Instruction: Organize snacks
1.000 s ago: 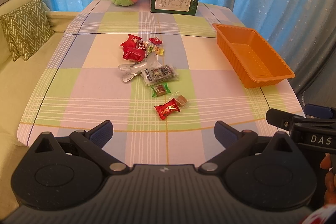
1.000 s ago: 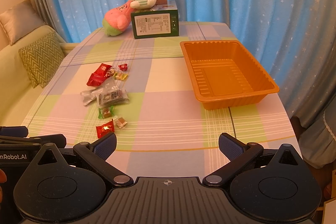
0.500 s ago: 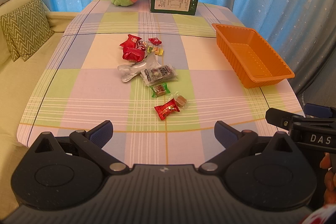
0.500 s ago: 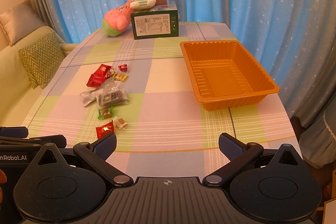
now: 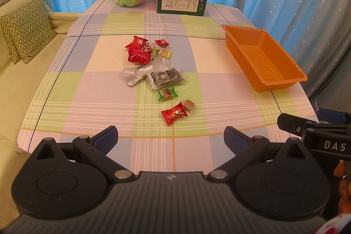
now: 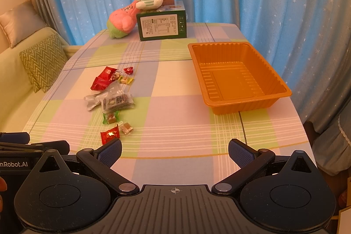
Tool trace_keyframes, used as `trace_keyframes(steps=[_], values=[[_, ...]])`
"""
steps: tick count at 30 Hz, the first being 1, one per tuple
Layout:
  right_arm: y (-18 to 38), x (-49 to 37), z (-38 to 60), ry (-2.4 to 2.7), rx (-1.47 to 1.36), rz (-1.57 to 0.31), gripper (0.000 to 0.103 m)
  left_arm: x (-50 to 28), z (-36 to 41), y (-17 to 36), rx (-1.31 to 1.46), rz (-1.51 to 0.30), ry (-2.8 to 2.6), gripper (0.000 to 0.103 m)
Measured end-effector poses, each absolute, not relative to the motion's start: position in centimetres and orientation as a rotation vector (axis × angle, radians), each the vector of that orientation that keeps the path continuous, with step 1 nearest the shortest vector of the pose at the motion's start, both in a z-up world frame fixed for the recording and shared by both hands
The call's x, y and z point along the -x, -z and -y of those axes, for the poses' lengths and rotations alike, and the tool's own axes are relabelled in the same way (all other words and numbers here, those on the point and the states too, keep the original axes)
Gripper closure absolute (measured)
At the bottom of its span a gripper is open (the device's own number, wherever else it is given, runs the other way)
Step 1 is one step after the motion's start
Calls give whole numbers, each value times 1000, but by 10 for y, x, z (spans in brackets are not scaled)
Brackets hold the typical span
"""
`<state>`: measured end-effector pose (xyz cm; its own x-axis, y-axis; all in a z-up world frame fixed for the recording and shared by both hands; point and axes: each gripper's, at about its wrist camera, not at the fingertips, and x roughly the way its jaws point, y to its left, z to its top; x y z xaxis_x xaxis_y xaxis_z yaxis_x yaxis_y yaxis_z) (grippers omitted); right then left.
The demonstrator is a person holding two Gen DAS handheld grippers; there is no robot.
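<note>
Almost nothing has changed in the last second — my view of the worktop (image 5: 98,89) has barely shifted, and no snack has moved, so the sorting has not really begun. On the left, my left gripper (image 5: 171,138) hangs at the near edge with its jaws spread wide and nothing between them, just as it was a moment ago. Ahead of it the snacks lie in a loose trail down the middle of the cloth: the red candy (image 5: 174,113) nearest me, a brown toffee (image 5: 188,105) touching it, a green-wrapped sweet (image 5: 166,93) just beyond, then the clear printed packet (image 5: 165,78) overlapping a silver pouch (image 5: 140,71), and the red packets (image 5: 138,52) farthest off. To the right the orange tray (image 6: 283,93) sits empty, well apart from the pile. My right gripper (image 6: 174,154) is also spread and empty, unmoved, facing the bare cloth in front of the tray. I judge the red candy the natural first pick — nearest and lying mostly clear.
</note>
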<state>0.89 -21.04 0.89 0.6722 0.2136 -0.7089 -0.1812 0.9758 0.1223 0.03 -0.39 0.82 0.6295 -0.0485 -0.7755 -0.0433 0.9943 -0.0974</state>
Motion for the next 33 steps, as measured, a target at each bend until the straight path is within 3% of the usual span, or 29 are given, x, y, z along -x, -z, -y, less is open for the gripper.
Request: trace_keyframes(steps=[5, 16, 20, 24, 33], values=[[-9, -10, 214, -213, -53, -789, 0, -1, 3, -5, 103, -893, 8, 1], [12, -25, 214, -239, -57, -783, 1, -38, -8, 30, -63, -948, 163, 16], [26, -38, 210, -250, -63, -806, 15, -62, -4, 51, -143, -972, 263, 29], [41, -53, 206, -252, -71, -830, 16, -86, 0, 71, -176, -993, 374, 44], [69, -83, 199, -239, -81, -880, 16, -126, 3, 104, -303, -1006, 530, 63]])
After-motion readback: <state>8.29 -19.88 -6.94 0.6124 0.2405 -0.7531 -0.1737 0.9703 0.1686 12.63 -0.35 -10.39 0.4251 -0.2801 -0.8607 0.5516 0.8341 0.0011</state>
